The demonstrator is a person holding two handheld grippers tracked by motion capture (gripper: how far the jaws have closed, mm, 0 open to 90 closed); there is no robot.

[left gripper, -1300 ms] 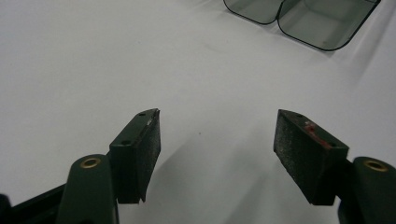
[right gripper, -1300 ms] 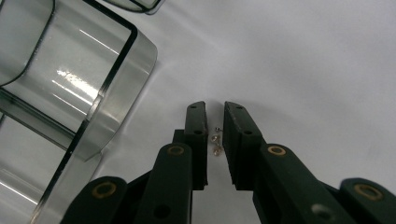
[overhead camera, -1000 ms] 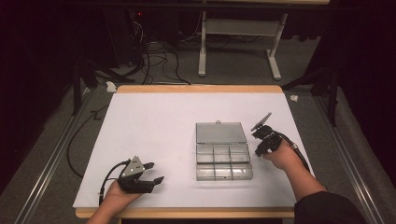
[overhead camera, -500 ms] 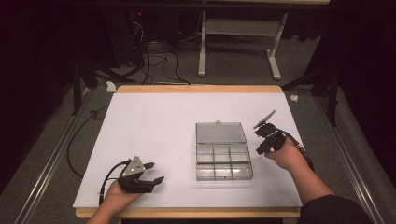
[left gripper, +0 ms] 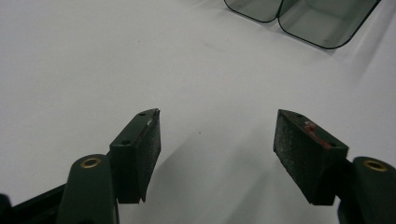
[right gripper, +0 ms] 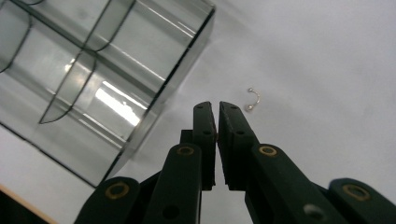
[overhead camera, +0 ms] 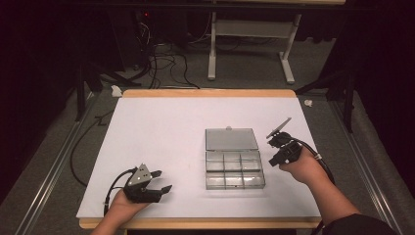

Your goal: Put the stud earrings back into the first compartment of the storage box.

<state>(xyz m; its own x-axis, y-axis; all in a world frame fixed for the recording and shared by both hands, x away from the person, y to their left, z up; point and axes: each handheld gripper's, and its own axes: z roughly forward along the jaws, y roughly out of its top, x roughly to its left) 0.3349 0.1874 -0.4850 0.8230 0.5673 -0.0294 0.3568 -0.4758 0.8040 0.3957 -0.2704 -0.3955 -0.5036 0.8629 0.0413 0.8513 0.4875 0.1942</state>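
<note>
A clear plastic compartment box [overhead camera: 235,169] lies right of the table's middle, its lid [overhead camera: 231,139] folded open toward the far side. My right gripper [overhead camera: 275,155] hovers just beyond the box's right edge, jaws shut, with nothing visible between them [right gripper: 217,105]. A tiny curved silver barbell ring [right gripper: 252,99] lies on the white surface just past these fingertips. The box wall [right gripper: 107,70] stands to their left. My left gripper [overhead camera: 162,180] rests low near the front left of the table, open wide [left gripper: 217,135] over bare white surface. The box's corner [left gripper: 303,18] lies far ahead of it.
The white table cover [overhead camera: 161,132] ends at a wooden edge [overhead camera: 195,223] along the front. Beyond the far edge are cables [overhead camera: 166,63] on the floor and a white desk frame [overhead camera: 249,44]. Metal rails run along both sides.
My right gripper has shifted slightly to the right, away from the box's side. The left gripper has stayed still and open.
</note>
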